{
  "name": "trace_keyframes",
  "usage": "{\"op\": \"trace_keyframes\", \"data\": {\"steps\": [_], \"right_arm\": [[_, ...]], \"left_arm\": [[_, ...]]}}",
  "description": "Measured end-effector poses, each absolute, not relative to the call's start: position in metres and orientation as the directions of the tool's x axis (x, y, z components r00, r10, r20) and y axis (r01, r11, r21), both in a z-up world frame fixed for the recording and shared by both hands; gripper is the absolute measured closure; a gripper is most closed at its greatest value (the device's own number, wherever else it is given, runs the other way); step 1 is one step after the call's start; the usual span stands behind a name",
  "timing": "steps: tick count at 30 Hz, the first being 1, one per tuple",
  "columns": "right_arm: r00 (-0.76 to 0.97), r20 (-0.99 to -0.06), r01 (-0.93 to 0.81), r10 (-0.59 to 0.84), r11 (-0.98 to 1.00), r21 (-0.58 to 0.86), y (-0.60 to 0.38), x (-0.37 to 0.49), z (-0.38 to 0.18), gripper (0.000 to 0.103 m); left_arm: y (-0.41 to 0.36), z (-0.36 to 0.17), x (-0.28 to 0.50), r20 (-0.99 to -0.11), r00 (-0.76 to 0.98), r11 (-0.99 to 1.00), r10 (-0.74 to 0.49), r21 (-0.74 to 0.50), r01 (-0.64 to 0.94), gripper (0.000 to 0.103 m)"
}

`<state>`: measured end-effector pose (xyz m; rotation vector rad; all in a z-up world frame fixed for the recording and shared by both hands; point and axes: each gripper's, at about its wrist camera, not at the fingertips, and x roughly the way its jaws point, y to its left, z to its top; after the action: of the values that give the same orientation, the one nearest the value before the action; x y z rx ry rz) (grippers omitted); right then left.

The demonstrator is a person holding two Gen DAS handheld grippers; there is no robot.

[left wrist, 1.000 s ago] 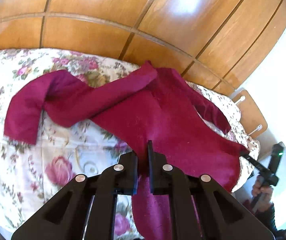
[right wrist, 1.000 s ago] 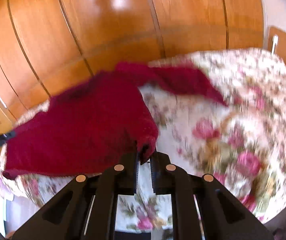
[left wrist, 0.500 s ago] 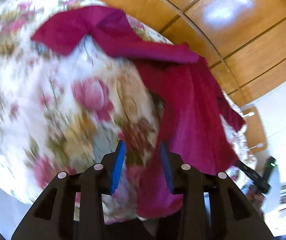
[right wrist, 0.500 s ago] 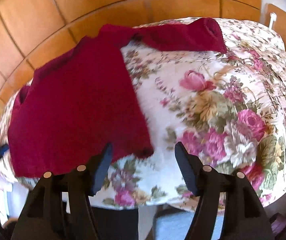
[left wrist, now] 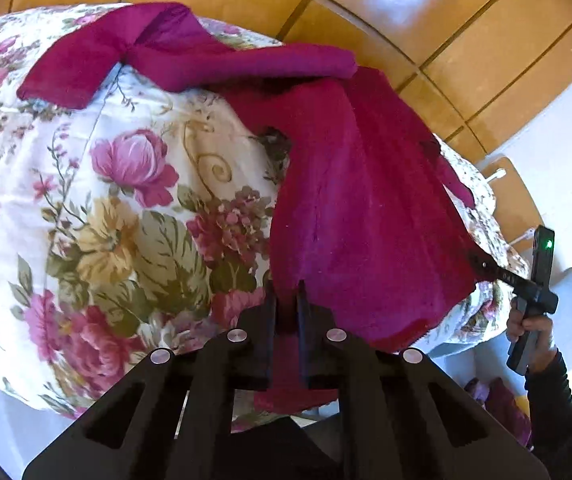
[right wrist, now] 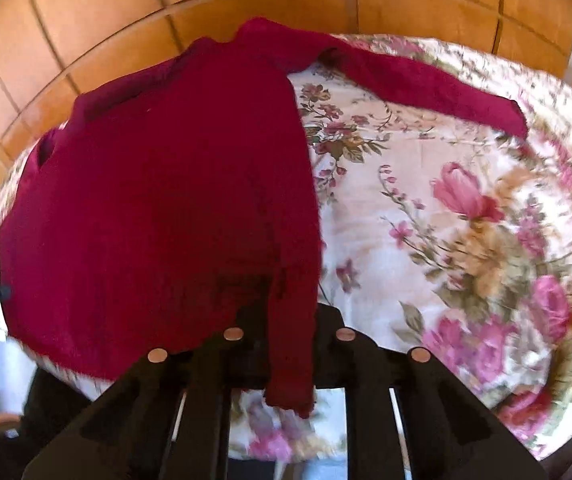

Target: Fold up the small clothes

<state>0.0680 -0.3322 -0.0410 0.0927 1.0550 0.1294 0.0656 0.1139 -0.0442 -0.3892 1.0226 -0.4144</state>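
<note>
A dark red sweater (left wrist: 366, 200) lies spread on a floral quilt (left wrist: 125, 200), one sleeve (left wrist: 85, 64) stretched out to the far left. My left gripper (left wrist: 286, 286) is closing on the near hem corner, with cloth pinched between its fingers. In the right wrist view the sweater (right wrist: 157, 200) covers the left half of the quilt (right wrist: 466, 240), its sleeve (right wrist: 446, 88) running right. My right gripper (right wrist: 290, 312) is closing on the hem's other corner; the fabric drapes over its fingertips and hides them. It also shows as the right gripper (left wrist: 478, 260) at the sweater's far edge.
Orange wooden panels (left wrist: 446, 40) rise behind the quilt. A person's hand (left wrist: 534, 328) in a dark sleeve holds the right gripper's handle past the quilt's right edge. A wooden board (left wrist: 506, 184) stands near the white wall. The quilt drops off just in front of both grippers.
Both grippers let go of the hem, stood open half a second ago, sank lower and have closed again on the hem corners. The sweater now lies flatter on the quilt.
</note>
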Motion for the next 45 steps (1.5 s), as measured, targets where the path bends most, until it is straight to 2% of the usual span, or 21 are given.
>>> {"op": "trace_keyframes", "data": {"steps": [1, 3, 4, 5, 7, 9, 10, 12, 13, 14, 17, 18, 19, 23, 24, 25, 26, 27, 36, 45], "right_arm": [[0.485, -0.863, -0.065, 0.142, 0.990, 0.126, -0.334, 0.062, -0.038, 0.093], [0.472, -0.874, -0.050, 0.114, 0.993, 0.103, -0.342, 0.051, -0.039, 0.095], [0.461, -0.881, -0.040, 0.105, 0.994, 0.098, -0.344, 0.050, -0.043, 0.095], [0.442, -0.892, -0.027, 0.091, 0.996, 0.088, -0.347, 0.047, -0.048, 0.095], [0.445, -0.890, -0.010, 0.101, 0.994, 0.108, -0.350, 0.045, -0.050, 0.092], [0.459, -0.883, 0.010, 0.098, 0.993, 0.116, -0.350, 0.047, -0.045, 0.077], [0.476, -0.874, 0.020, 0.096, 0.993, 0.119, -0.349, 0.049, -0.040, 0.061], [0.505, -0.858, 0.022, 0.090, 0.993, 0.117, -0.345, 0.054, -0.032, 0.057], [0.529, -0.846, 0.016, 0.069, 0.996, 0.091, -0.340, 0.056, -0.024, 0.053], [0.545, -0.837, 0.011, 0.055, 0.997, 0.073, -0.336, 0.059, -0.020, 0.043], [0.608, -0.793, -0.014, 0.029, 1.000, 0.026, -0.316, 0.061, -0.003, 0.037], [0.624, -0.781, -0.038, 0.031, 0.999, 0.010, -0.306, 0.062, 0.002, 0.035], [0.634, -0.773, -0.067, 0.037, 0.998, -0.007, -0.295, 0.062, 0.004, 0.031], [0.628, -0.770, -0.189, 0.118, 0.982, -0.004, -0.257, 0.064, 0.003, 0.030], [0.622, -0.772, -0.208, 0.134, 0.978, 0.003, -0.251, 0.064, 0.002, 0.030], [0.610, -0.775, -0.239, 0.165, 0.971, 0.019, -0.239, 0.066, -0.001, 0.029], [0.600, -0.779, -0.256, 0.184, 0.966, 0.031, -0.232, 0.067, -0.004, 0.029], [0.583, -0.785, -0.284, 0.210, 0.958, 0.046, -0.223, 0.070, -0.007, 0.029], [0.501, -0.802, -0.413, 0.324, 0.904, 0.107, -0.167, 0.091, -0.035, 0.029], [0.444, -0.834, -0.412, 0.327, 0.901, 0.135, -0.151, 0.109, -0.055, 0.028]], "left_arm": [[0.116, -0.041, 0.065, -0.734, 0.461, 0.859, -0.499, -0.487, 0.156, 0.099], [0.124, -0.040, 0.063, -0.743, 0.469, 0.873, -0.477, -0.461, 0.157, 0.099], [0.130, -0.039, 0.065, -0.747, 0.481, 0.881, -0.459, -0.455, 0.133, 0.092], [0.142, -0.039, 0.068, -0.745, 0.507, 0.887, -0.432, -0.454, 0.089, 0.075], [0.164, -0.037, 0.072, -0.742, 0.574, 0.904, -0.345, -0.428, -0.010, 0.057], [0.183, -0.033, 0.078, -0.750, 0.615, 0.928, -0.245, -0.366, -0.077, 0.057], [0.189, -0.031, 0.084, -0.760, 0.622, 0.943, -0.191, -0.319, -0.101, 0.056], [0.200, -0.027, 0.097, -0.765, 0.640, 0.965, -0.071, -0.214, -0.149, 0.048], [0.201, -0.024, 0.103, -0.763, 0.645, 0.972, -0.041, -0.181, -0.152, 0.032], [0.200, -0.021, 0.112, -0.756, 0.654, 0.980, 0.007, -0.125, -0.154, 0.024], [0.185, -0.021, 0.139, -0.729, 0.671, 0.988, 0.137, 0.049, -0.148, 0.024], [0.184, -0.024, 0.149, -0.724, 0.668, 0.984, 0.172, 0.101, -0.145, 0.025], [0.180, -0.030, 0.161, -0.722, 0.661, 0.979, 0.205, 0.144, -0.146, 0.034], [0.181, -0.061, 0.208, -0.760, 0.596, 0.964, 0.260, 0.239, -0.116, 0.036], [0.182, -0.069, 0.214, -0.770, 0.583, 0.964, 0.260, 0.243, -0.109, 0.039], [0.184, -0.074, 0.221, -0.775, 0.579, 0.966, 0.253, 0.238, -0.104, 0.064], [0.189, -0.077, 0.228, -0.788, 0.570, 0.972, 0.232, 0.215, -0.099, 0.094], [0.195, -0.076, 0.228, -0.795, 0.564, 0.974, 0.225, 0.200, -0.107, 0.099], [0.318, 0.012, 0.247, -0.742, 0.629, 0.925, 0.233, -0.031, -0.379, 0.099], [0.408, 0.087, 0.290, -0.684, 0.567, 0.815, 0.458, 0.068, -0.576, 0.099]]}}
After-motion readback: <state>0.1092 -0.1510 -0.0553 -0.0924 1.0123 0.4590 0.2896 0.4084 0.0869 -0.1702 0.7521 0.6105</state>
